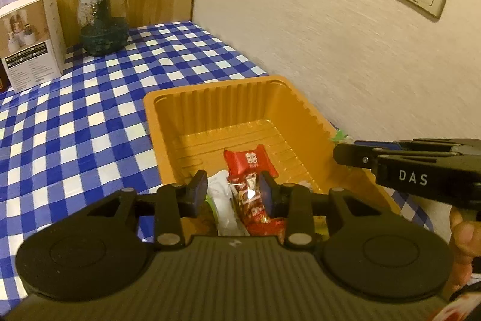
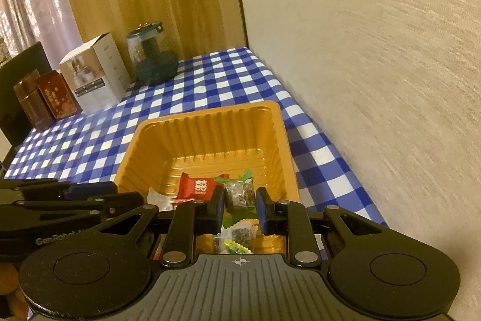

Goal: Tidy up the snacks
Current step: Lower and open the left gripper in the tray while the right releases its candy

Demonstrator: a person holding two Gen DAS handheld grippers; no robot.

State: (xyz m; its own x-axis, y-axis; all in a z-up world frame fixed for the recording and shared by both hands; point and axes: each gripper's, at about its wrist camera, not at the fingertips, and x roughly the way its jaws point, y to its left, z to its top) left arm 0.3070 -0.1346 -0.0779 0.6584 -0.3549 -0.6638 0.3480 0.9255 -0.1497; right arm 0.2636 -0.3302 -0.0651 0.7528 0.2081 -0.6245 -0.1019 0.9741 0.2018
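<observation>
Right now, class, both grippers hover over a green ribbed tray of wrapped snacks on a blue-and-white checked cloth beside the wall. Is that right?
One detail is wrong: the tray is orange, not green, as both wrist views show. The rest stands: the left gripper and right gripper hover over its wrapped snacks, on the blue-and-white checked cloth beside the wall.

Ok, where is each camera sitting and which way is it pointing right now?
Left wrist: on the left gripper, looking over the orange tray toward the wall; right gripper and a hand show at right.
Right wrist: on the right gripper, same heading; left gripper at left.
Shared: tray, red candy, jar.
</observation>
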